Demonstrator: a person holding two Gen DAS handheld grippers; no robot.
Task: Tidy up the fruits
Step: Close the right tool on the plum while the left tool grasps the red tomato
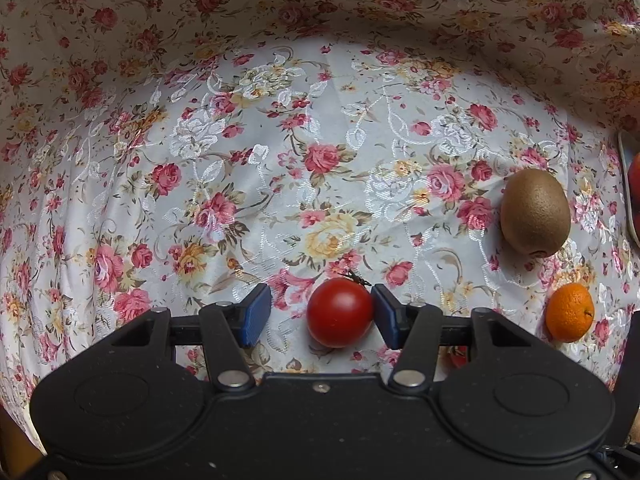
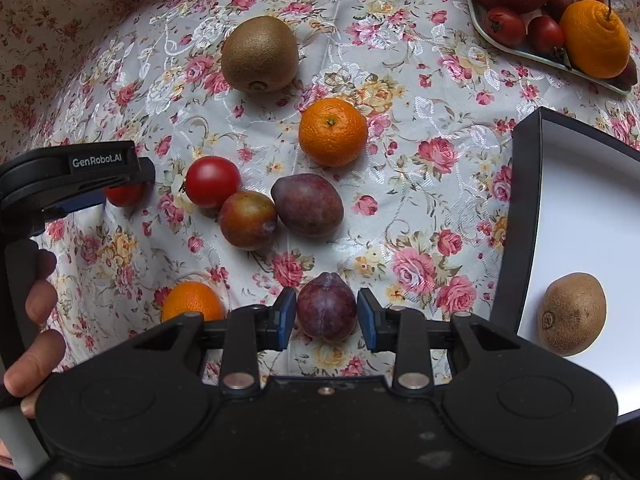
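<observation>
Left gripper (image 1: 322, 316) sits half open around a smooth round red tomato (image 1: 340, 312) at bottom centre of its view: the right blue ribbed pad (image 1: 384, 316) touches the skin, the left pad stands clear, so no real grip. Right gripper (image 2: 326, 316) brackets a matte purple plum (image 2: 326, 306) at bottom centre, with slim gaps both sides, nothing clamped. In the right wrist view, "GenRobot.AI" is printed in white on the other black gripper body at left. Up-frame lie two more plums (image 2: 280, 210), a pebbly mandarin (image 2: 333, 131) and a fuzzy kiwi (image 2: 259, 54) on glossy floral cloth (image 2: 420, 208). A black-rimmed white box (image 2: 580, 208) at right holds another kiwi (image 2: 572, 314); a tray (image 2: 516, 46) of fruit sits upper right.
</observation>
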